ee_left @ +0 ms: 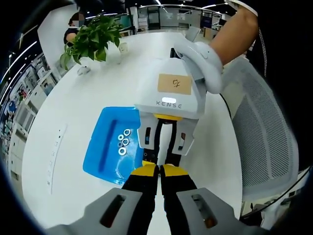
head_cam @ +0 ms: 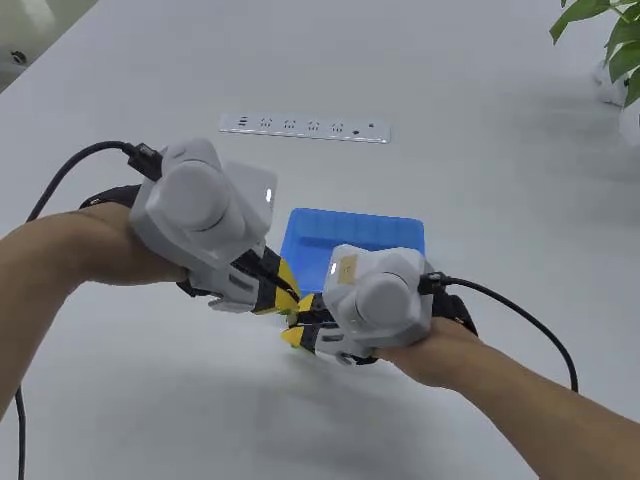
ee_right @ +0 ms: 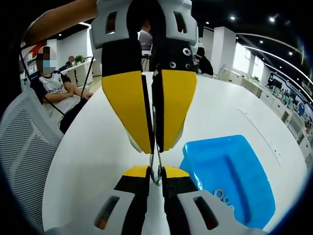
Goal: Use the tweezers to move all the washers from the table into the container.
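Right gripper [ee_right: 156, 174]: held in the person's right hand just on the near side of the container [head_cam: 352, 232], jaws drawn in on the closed end of the tweezers [ee_right: 155, 164], which stand thin and metallic between the yellow tips. Left gripper [ee_left: 159, 171]: facing the right one tip to tip, also just near of the container, its yellow pads pressed almost together with the tweezers' two arms running between them; it appears to pinch them, though the contact itself is too fine to confirm. Container: blue, shallow, open-topped, resting flat on the white table [head_cam: 480, 150]. Washers [ee_left: 124, 142]: a small cluster, four or so, lying loose inside the container toward one end, touching or nearly touching one another. Power strip [head_cam: 305, 128]: flat on the table well beyond the container. Plant [head_cam: 605, 35]: at the table's far corner, well apart from the container. Progress, as judged: every washer that can be made out already lies in the container, so the transfer looks largely or wholly done; whether any washer rests on the table beneath the two grippers cannot be told. Tweezer tips carry nothing discernible; both grippers sit off the container, not over it.
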